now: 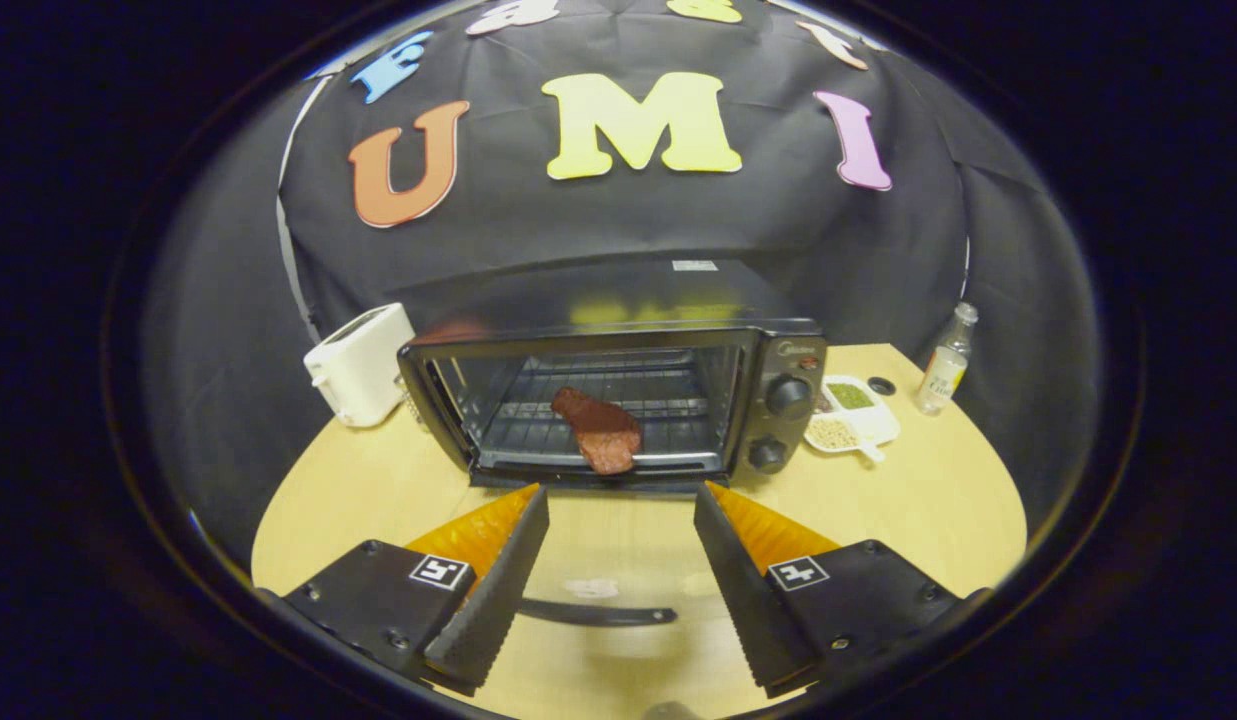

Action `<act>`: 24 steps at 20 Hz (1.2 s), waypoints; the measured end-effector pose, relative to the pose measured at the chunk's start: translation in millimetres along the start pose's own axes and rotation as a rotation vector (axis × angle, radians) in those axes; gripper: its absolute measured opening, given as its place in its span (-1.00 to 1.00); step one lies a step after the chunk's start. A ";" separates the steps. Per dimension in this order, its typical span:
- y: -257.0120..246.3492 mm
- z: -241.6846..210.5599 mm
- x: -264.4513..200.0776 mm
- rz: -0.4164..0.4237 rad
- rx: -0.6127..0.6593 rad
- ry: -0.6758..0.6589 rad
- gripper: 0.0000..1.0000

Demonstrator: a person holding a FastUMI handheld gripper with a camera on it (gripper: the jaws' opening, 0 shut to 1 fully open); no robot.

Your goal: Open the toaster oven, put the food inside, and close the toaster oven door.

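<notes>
1. The oven stood just beyond the gripper, its door swung fully down and lying flat on the table beneath the fingers.
2. The fingers were spread wide apart with nothing between them but the glass of the lowered door; they pinched nothing.
3. The door's dark curved handle lay in the gap between the two fingers, close to their bases, and neither finger was seen to touch it.
4. The meat, a reddish-brown slab, lay on the wire rack inside the oven, near the front edge of the rack and a little left of the middle of the opening, straight ahead of the gap between the fingers.
5. Two black knobs sat one above the other on the oven's right panel.
6. A white toaster stood on the table just to the left of the oven, near its back corner.
7. To the right of the oven lay a white divided tray with green and pale grainy fillings in its compartments.
8. Past the tray, a small dark round thing lay on the table; what it was could not be told.
9. A clear bottle stood upright farther right, near the table's rim and against the black wall.
</notes>
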State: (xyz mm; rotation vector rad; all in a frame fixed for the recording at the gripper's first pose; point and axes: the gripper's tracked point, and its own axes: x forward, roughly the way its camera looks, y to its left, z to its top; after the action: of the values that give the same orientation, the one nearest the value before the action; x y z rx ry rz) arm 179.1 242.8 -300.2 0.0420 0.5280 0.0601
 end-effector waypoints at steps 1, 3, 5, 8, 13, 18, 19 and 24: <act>-4.1 -9.0 -8.7 0.007 0.001 0.018 0.88; -14.7 -29.7 -23.1 0.005 -0.012 0.047 0.88; -23.5 -52.6 -36.4 0.006 -0.030 0.076 0.88; -23.5 -87.8 -44.2 0.026 -0.038 0.129 0.89; -10.5 -127.4 -37.7 0.064 -0.062 0.187 0.89; 5.1 -146.4 1.2 0.083 -0.062 0.240 0.89; 9.4 -146.8 8.2 0.085 -0.075 0.244 0.89; 19.7 -143.6 34.2 0.086 -0.145 0.260 0.89</act>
State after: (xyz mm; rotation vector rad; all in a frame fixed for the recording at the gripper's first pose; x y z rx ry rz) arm 135.2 268.3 -440.2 -0.0855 0.7803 0.1898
